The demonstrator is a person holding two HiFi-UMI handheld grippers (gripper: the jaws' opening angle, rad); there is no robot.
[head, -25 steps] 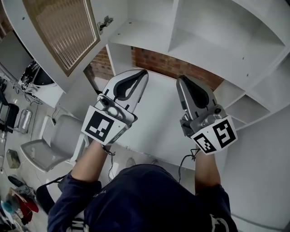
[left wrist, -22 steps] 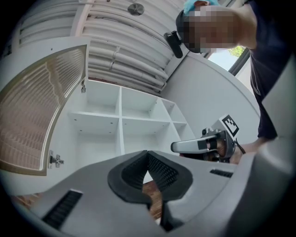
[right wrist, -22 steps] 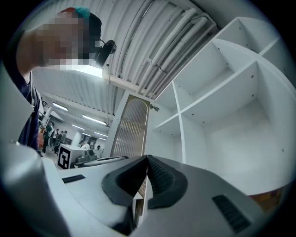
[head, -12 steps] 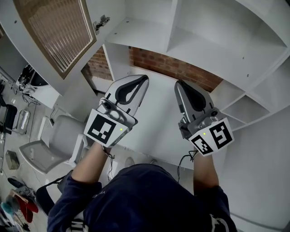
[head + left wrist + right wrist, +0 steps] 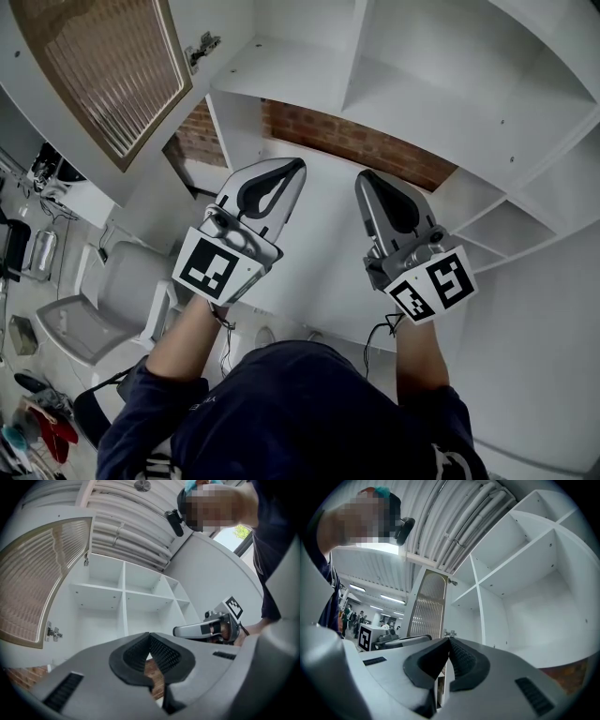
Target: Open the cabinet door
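Note:
The cabinet door [image 5: 112, 75], white-framed with a ribbed glass panel, stands swung wide open at the upper left, with its hinge [image 5: 202, 44] bare. It also shows in the left gripper view as the door [image 5: 37, 578] and in the right gripper view as the door [image 5: 426, 606]. My left gripper [image 5: 298, 167] and right gripper [image 5: 361, 178] hang side by side in front of the open white cabinet [image 5: 394, 84], apart from the door. Both are shut with nothing between the pads. The cabinet's compartments are bare.
A brick wall [image 5: 356, 141] shows below the cabinet's lower shelf. A grey chair [image 5: 103, 300] and clutter on the floor lie to the lower left. A white panel [image 5: 544, 356] runs down the right side.
Both grippers have sunk slightly, still shut and side by side. The door stays open and has slid toward the upper left of the head view.

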